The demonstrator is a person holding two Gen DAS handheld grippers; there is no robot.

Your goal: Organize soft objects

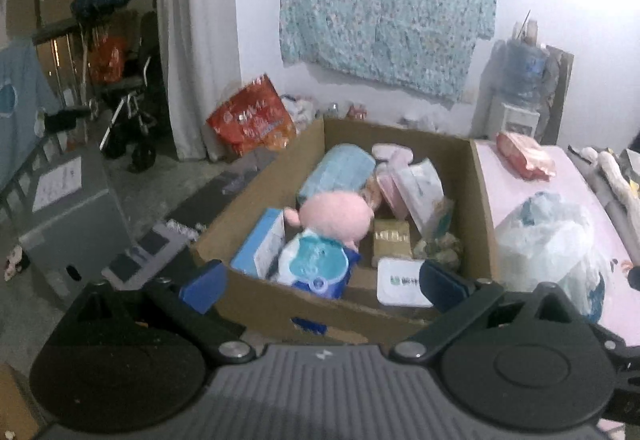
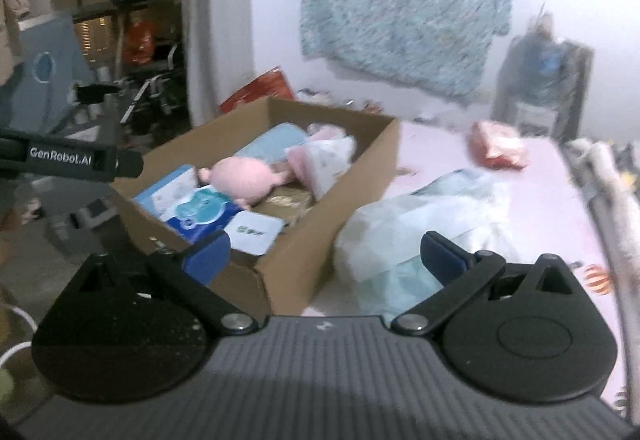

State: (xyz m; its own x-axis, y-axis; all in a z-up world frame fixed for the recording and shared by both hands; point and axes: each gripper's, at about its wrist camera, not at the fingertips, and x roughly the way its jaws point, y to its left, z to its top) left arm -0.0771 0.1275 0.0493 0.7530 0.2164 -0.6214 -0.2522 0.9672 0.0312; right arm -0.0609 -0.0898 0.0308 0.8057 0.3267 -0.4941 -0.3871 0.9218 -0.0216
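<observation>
Between picks, apparently; left gripper [image 1: 322, 280] and right gripper [image 2: 324, 254] both wide, empty; next, likely reach right of cardboard box [image 2: 352, 176] for plastic bag [image 2: 420, 232].

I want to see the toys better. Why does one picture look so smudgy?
Right wrist view: motion blur smears the pink plush and cardboard box. Left wrist view: sharper, so the plush shows clearly, though bright glare washes out the upper right wall. Both views curve at the edges.

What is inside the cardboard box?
In the cardboard box lie a pink plush toy, a light blue pack, a blue-white wipes pack and a white pack. Whatever lies under them is covered.
</observation>
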